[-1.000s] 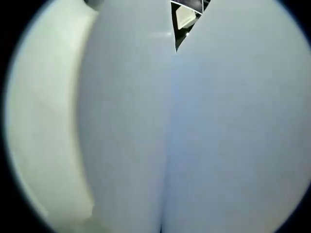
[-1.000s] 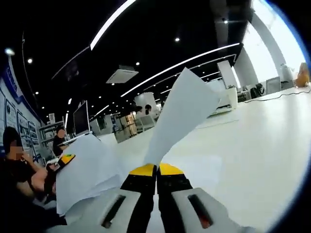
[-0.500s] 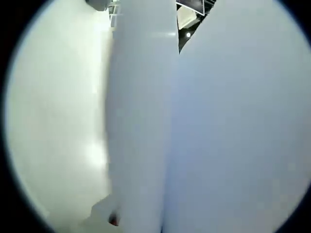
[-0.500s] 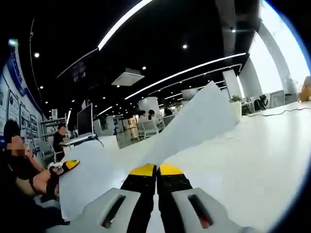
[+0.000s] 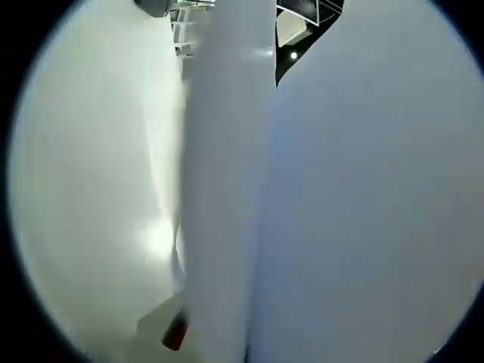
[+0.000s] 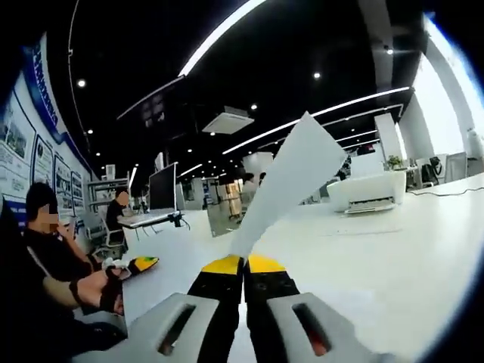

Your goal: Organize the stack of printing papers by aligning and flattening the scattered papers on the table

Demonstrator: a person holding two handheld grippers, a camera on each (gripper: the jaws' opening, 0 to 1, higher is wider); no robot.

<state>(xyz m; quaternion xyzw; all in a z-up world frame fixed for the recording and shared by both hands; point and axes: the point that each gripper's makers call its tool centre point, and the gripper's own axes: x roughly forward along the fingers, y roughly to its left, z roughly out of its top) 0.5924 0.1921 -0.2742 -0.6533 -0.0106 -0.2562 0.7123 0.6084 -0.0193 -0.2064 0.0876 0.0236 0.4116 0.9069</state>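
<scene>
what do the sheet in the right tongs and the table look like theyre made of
The sheet looks like thin matte white printing paper: it stands up from the shut right tongs and tapers to a sharp corner. The table looks like a smooth white, faintly glossy top, maybe laminate; hard to say.

White paper (image 5: 355, 204) hangs close before the lens in the left gripper view, a second curled sheet (image 5: 223, 189) standing just left of it with a seam between them. To the left lies the pale table (image 5: 91, 197). A small red part (image 5: 175, 333) shows low down beside the curled sheet.
</scene>
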